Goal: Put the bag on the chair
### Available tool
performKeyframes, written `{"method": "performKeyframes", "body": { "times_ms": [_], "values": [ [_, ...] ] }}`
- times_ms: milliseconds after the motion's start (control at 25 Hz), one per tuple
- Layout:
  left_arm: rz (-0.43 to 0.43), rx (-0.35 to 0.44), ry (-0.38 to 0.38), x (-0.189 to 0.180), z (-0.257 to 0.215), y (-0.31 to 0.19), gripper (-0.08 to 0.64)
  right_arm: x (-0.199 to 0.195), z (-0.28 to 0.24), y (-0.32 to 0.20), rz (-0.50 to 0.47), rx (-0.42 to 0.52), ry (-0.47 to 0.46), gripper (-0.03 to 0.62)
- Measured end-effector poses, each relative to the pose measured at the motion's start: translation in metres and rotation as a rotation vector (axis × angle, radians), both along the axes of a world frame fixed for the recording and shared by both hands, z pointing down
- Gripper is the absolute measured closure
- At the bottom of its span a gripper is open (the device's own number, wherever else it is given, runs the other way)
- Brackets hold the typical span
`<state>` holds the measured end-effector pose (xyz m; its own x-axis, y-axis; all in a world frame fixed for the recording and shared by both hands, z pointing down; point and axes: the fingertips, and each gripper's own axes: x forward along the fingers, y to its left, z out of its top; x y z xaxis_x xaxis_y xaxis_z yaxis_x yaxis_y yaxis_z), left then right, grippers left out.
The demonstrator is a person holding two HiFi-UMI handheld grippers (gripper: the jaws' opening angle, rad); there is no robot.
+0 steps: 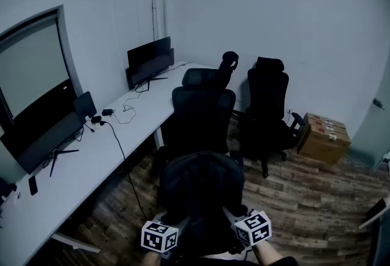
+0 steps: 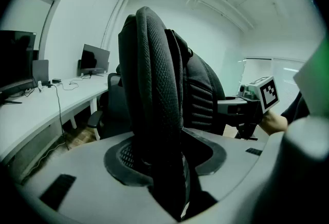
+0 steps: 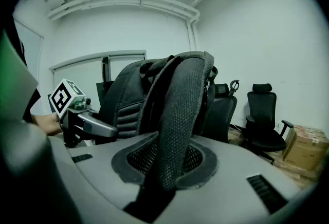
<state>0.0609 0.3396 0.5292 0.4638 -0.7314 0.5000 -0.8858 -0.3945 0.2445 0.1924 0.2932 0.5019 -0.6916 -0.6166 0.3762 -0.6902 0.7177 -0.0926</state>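
A black backpack [image 1: 201, 188] hangs in the air low in the head view, held up between both grippers. My left gripper [image 1: 173, 226] is shut on one padded mesh shoulder strap [image 2: 154, 89], which rises from between its jaws. The other mesh strap [image 3: 182, 115] is clamped in my right gripper [image 1: 242, 223], also shut. Each gripper shows in the other's view: the right one [image 2: 257, 97] and the left one [image 3: 72, 110]. A black office chair [image 1: 202, 109] stands just beyond the bag, its back toward me. The bag hides its seat.
A second black chair [image 1: 268, 106] stands farther right, with a cardboard box [image 1: 323, 136] on the wooden floor beside it. A long white desk [image 1: 91, 155] runs along the left wall with two monitors [image 1: 149, 62] and cables.
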Motion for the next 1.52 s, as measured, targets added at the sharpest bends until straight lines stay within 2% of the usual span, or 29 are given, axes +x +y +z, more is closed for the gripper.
{"method": "performKeyframes", "body": {
  "times_ms": [320, 800, 1040, 1280, 1520],
  "values": [
    [0.022, -0.018, 0.008, -0.032, 0.000, -0.032, 0.348, -0.031, 0.000, -0.031, 0.019, -0.019, -0.015, 0.483],
    [0.119, -0.044, 0.008, -0.113, 0.007, -0.094, 0.348, -0.106, 0.009, -0.080, 0.127, -0.052, -0.027, 0.483],
    [0.154, -0.048, 0.001, -0.139, 0.012, -0.113, 0.348, -0.132, 0.014, -0.093, 0.155, -0.061, -0.027, 0.483],
    [0.145, -0.059, 0.009, -0.145, 0.016, -0.130, 0.348, -0.137, 0.018, -0.113, 0.151, -0.068, -0.012, 0.483],
    [0.098, -0.063, 0.021, -0.140, 0.016, -0.154, 0.348, -0.135, 0.015, -0.142, 0.100, -0.077, -0.005, 0.483]
  ]
}}
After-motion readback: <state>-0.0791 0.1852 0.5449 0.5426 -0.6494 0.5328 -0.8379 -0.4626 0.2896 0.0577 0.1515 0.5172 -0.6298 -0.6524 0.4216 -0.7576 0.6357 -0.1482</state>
